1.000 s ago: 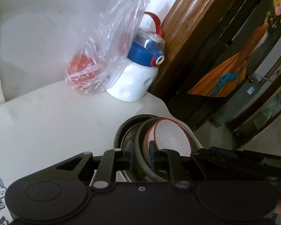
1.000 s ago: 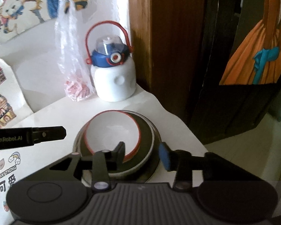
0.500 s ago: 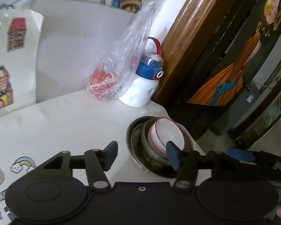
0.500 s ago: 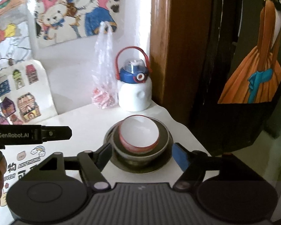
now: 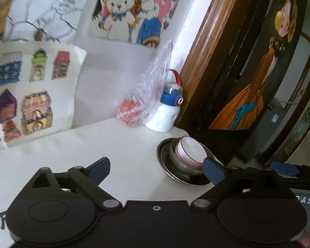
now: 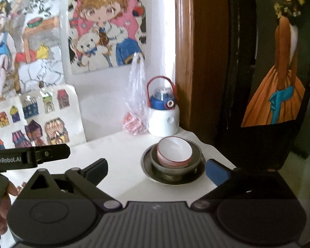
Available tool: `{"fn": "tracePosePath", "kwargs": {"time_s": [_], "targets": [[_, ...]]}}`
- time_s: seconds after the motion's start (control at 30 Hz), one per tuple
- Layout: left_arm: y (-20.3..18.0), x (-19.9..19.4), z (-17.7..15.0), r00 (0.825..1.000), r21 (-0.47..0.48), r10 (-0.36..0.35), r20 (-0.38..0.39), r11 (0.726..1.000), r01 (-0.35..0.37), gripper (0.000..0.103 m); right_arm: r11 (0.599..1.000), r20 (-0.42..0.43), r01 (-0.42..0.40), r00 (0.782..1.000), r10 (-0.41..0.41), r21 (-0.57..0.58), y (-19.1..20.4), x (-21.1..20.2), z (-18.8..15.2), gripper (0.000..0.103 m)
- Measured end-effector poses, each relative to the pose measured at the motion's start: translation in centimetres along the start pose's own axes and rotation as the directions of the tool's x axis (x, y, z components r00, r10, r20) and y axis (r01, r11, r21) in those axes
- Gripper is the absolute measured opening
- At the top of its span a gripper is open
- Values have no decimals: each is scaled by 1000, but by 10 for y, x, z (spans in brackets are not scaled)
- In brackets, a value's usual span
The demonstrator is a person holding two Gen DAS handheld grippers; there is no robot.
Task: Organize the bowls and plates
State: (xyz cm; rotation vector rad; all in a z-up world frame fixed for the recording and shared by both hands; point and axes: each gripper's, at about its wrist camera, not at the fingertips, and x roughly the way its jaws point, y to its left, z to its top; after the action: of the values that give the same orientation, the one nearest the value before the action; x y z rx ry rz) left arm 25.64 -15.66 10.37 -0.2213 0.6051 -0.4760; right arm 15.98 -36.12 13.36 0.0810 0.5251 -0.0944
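White with a red rim, the small bowl (image 6: 174, 152) sits inside a grey metal bowl (image 6: 176, 164), and both sit on a dark metal plate (image 6: 173, 178) near the corner of the white counter (image 6: 122, 155), close to the edge. The stack looks tidy and done. The white bowl looks like it could chip or break if dropped, and its smooth side may be slippery, so the rim looks like the best place to pinch it. The metal bowl and plate look stiff and tough, and the plate is best taken by its flat edge. Behind the stack stand a white bottle (image 6: 163, 117) with a blue lid and a clear bag (image 6: 135, 103) with something red in it. The left tongs (image 5: 156, 168) are wide apart and hold nothing. The right tongs (image 6: 157, 168) are wide apart and hold nothing too. A second ago both tongs were right at the stack, and the left ones were closed on the metal bowl's rim. Both have just been opening and have pulled back, so the stack now looks smaller and farther away.
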Motion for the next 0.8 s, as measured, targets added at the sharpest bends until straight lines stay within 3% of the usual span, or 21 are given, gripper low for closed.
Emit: {"fn": "tracePosePath", "kwargs": {"time_s": [0.5, 0.8], "targets": [[54, -100, -37, 985, 70, 2, 175, 997, -14, 102, 999, 114, 27, 993, -31, 36, 70, -66, -51, 103], [86, -137, -54, 984, 54, -20, 179, 998, 10, 102, 999, 142, 49, 989, -51, 21, 109, -89, -79, 103]]}}
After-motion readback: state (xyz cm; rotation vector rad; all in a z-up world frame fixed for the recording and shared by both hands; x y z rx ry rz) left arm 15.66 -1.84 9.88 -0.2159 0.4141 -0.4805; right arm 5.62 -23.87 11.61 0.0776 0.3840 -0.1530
